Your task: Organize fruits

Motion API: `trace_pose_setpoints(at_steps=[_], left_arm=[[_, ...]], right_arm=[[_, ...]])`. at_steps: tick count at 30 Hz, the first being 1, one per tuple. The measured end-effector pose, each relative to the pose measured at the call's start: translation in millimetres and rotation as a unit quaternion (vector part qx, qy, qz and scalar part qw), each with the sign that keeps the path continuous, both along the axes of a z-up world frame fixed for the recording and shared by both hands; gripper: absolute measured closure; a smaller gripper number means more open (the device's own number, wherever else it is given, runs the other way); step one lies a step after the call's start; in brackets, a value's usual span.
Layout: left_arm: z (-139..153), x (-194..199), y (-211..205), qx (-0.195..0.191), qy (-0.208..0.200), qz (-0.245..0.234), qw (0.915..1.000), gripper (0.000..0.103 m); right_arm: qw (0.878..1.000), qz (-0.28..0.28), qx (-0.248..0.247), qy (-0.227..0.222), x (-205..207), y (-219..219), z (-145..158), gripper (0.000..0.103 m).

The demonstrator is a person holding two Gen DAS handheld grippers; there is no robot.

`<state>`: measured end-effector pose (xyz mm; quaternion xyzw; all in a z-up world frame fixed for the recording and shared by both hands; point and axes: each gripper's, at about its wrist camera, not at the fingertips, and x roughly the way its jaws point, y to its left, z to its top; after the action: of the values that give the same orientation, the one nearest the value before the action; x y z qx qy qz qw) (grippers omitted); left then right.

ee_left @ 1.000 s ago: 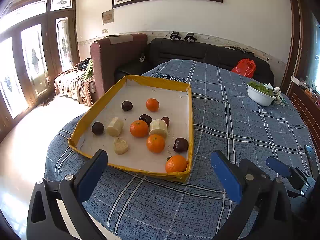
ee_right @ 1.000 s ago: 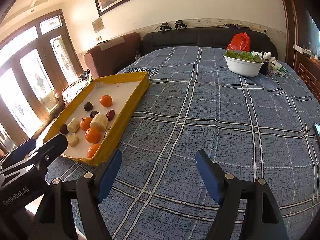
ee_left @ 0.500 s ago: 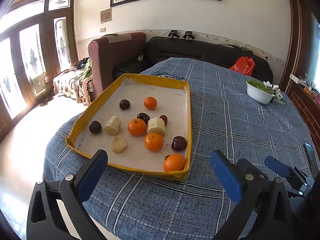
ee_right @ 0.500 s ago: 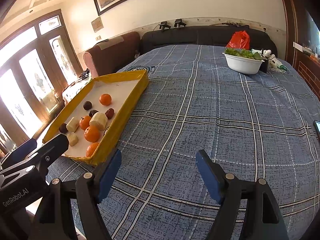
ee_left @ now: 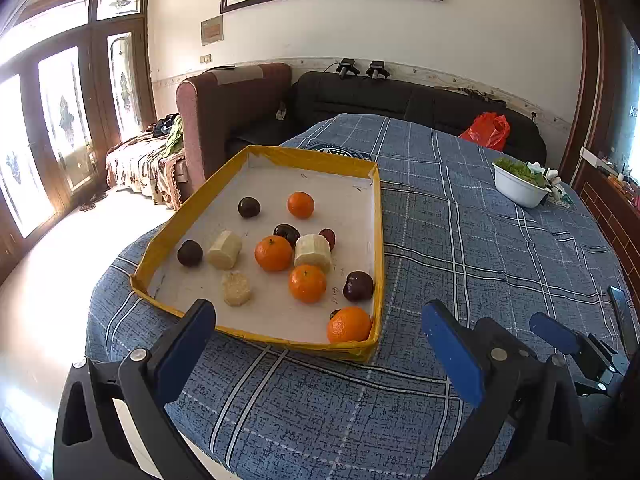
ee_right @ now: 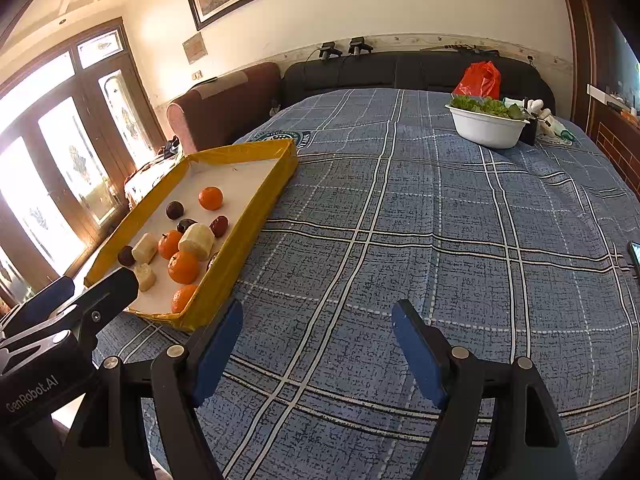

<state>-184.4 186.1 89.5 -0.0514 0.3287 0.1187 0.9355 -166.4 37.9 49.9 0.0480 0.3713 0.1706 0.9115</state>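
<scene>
Fruit tray point(ee_left: 378, 240) beyond left tongs point(ee_left: 320, 344)

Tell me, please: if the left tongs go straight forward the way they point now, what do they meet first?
Probably the near wall of the yellow tray, just ahead of the open left tongs. The orange in the near corner sits right behind it. Depth is uncertain.

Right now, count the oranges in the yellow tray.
4, all in the tray. One at the back, one in the middle, one just nearer, one in the near right corner. None seems hidden.
</scene>
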Motion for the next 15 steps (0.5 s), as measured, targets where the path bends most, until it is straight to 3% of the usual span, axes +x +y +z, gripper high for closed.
trace_pose_setpoints(at_steps=[9, 11, 15], left_arm=[[-1, -2, 1, 0.002, -0.009, 0.009, 0.9999, 0.000], [6, -11, 6, 0.006, -0.036, 0.031, 0.9989, 0.000], [40, -42, 8, 0.045, -0.121, 0.084, 0.9881, 0.000]], right_arm=[[1.000, -0.002, 0.001, 0.001, 0, -1, -1, 0.021], [1.000, -0.006, 0.000, 0.000, 0, -4, -2, 0.021], [1.000, -0.011, -0.015, -0.013, -4, -6, -1, 0.021]])
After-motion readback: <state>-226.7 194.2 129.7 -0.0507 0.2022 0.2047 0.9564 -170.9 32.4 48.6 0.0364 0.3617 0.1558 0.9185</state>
